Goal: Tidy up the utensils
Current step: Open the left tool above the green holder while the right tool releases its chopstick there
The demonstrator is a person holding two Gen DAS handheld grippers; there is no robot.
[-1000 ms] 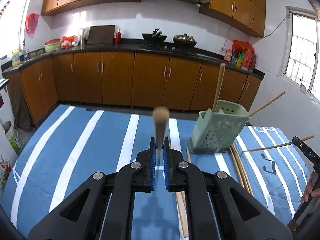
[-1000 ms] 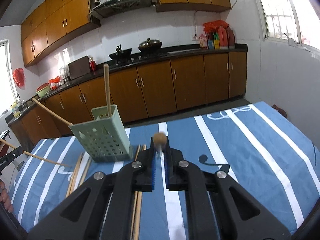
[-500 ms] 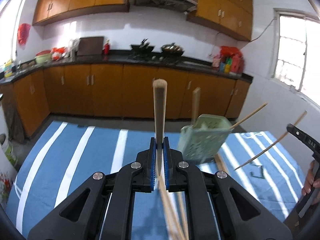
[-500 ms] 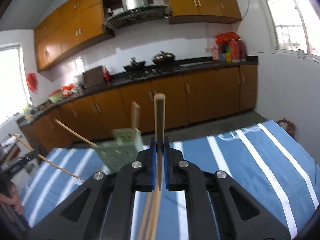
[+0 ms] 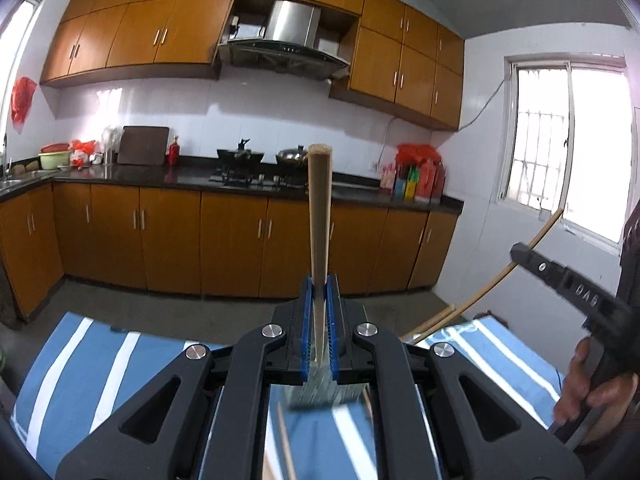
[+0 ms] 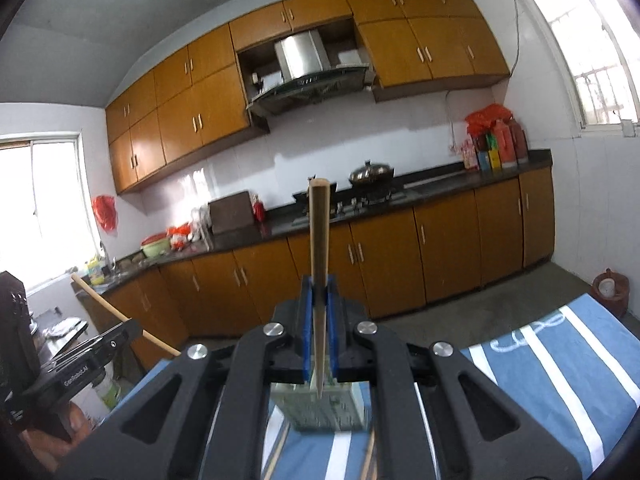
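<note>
My left gripper (image 5: pixel 320 288) is shut on a wooden chopstick (image 5: pixel 319 216) that stands upright between the blue pads, its lower tip over the pale green perforated holder (image 5: pixel 316 394) seen under the jaws. My right gripper (image 6: pixel 319 288) is shut on another wooden chopstick (image 6: pixel 319 236), also upright, its point over the same green holder (image 6: pixel 320 408). In the left wrist view the right gripper (image 5: pixel 568 280) and its chopstick (image 5: pixel 496 276) show at the right. In the right wrist view the left gripper (image 6: pixel 80 356) and its chopstick (image 6: pixel 120 316) show at the left.
The holder stands on a blue cloth with white stripes (image 6: pixel 560 364). Loose chopsticks (image 5: pixel 286 448) lie on the cloth beside the holder. Wooden kitchen cabinets and a dark counter (image 5: pixel 200 180) run along the far wall.
Both grippers have risen and tilted up, swinging their chopsticks upright. The holder, earlier ahead of the jaws, now sits directly beneath them in both views.
</note>
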